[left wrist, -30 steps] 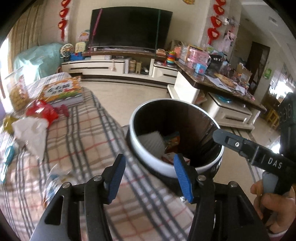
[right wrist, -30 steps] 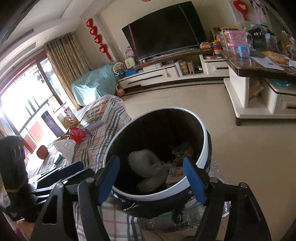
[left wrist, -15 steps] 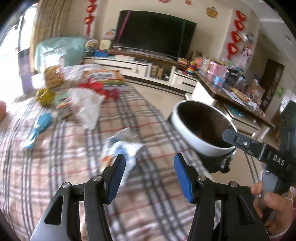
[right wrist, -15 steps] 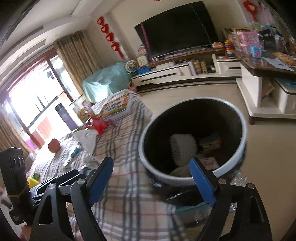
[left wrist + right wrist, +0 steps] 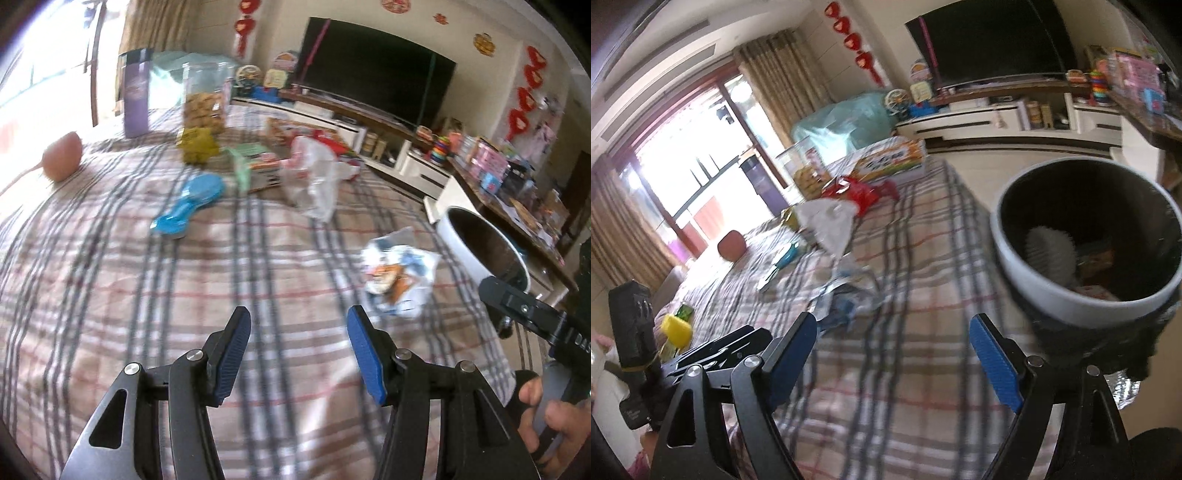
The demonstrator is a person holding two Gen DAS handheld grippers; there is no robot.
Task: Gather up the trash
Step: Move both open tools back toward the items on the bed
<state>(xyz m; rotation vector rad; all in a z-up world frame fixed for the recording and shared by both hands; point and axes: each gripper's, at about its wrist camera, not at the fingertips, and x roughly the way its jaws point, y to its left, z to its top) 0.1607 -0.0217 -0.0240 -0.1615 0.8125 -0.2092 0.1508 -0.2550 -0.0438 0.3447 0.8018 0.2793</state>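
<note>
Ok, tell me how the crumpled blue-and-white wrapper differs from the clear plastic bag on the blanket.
The crumpled wrapper is printed blue, white and orange; the clear plastic bag is see-through and unprinted. The wrapper lies nearer the left gripper and the trash bin; the bag lies farther back among clutter. Both rest loose on the plaid blanket.

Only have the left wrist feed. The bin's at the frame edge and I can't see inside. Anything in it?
Observer: Yes. The right wrist view looks into the bin: a white ribbed thing and coloured packets lie at the bottom.
Operator: Right claw holding anything?
Observer: No. The right claw is open. Its jaws have just been opening, and nothing is between them.
Operator: Anything behind my camera?
Observer: A yellow-topped item sits at the near end of the plaid cloth.
</note>
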